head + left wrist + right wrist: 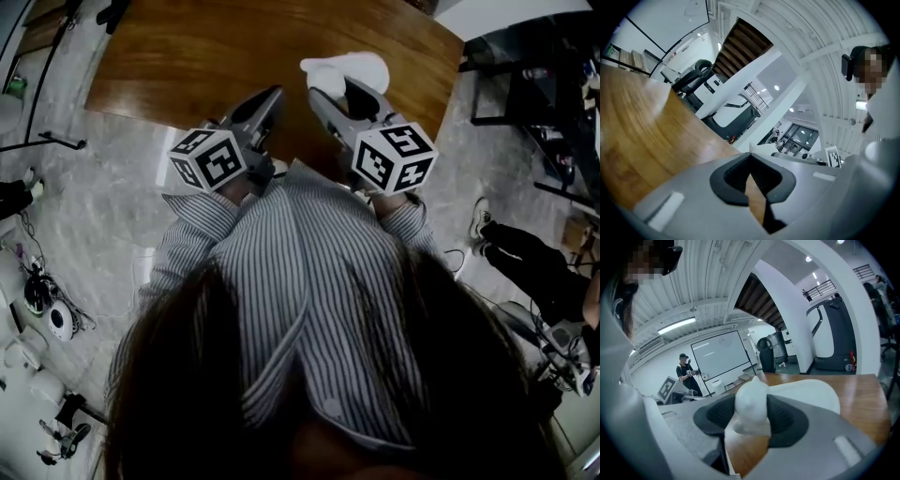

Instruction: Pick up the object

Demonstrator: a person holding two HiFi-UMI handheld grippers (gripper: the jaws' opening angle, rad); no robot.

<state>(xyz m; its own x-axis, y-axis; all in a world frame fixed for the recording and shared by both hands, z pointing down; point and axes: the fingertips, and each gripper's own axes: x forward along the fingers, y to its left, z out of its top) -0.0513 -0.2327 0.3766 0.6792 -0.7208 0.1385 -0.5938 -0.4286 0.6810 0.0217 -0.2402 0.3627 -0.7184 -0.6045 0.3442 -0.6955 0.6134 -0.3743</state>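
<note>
Hand-held gripper (752, 417) apparently clamps white object (752, 397).

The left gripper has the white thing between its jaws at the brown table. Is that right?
No, it is the right gripper that has the white thing between its jaws at the brown table. The right gripper view shows it; the left gripper has its jaws shut on nothing.

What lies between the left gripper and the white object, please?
Only bare wooden table, in the head view, separates the left gripper from the white object in the right gripper.
</note>
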